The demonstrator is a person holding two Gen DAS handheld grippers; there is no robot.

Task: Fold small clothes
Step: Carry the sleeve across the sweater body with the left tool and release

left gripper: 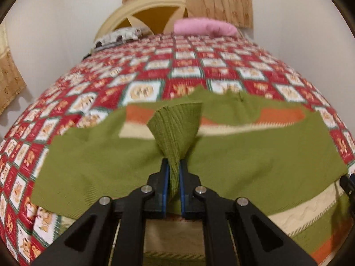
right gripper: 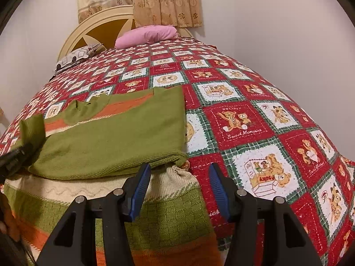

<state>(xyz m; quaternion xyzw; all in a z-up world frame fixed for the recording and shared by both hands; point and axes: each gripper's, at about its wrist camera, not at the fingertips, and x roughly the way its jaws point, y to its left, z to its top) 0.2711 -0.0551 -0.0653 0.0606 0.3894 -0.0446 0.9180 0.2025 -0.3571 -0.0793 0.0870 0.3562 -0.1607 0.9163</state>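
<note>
Green knit sweater (left gripper: 244, 161) lay on the bed's red teddy-bear quilt (right gripper: 255, 119), orange and cream stripes showing, part folded over itself. We saw the left hand-held gripper (left gripper: 174, 173) pressed together on a bunched ribbed cuff of that sweater, lifted above the body. In the right wrist view the same gripper (right gripper: 15, 157) sat at the far left edge. Right hand-held gripper (right gripper: 179, 190) was spread, nothing between its blue pads (right gripper: 139, 192), hovering over the sweater's near corner. Pink pillow (right gripper: 146, 36) by the headboard (right gripper: 93, 28).
</note>
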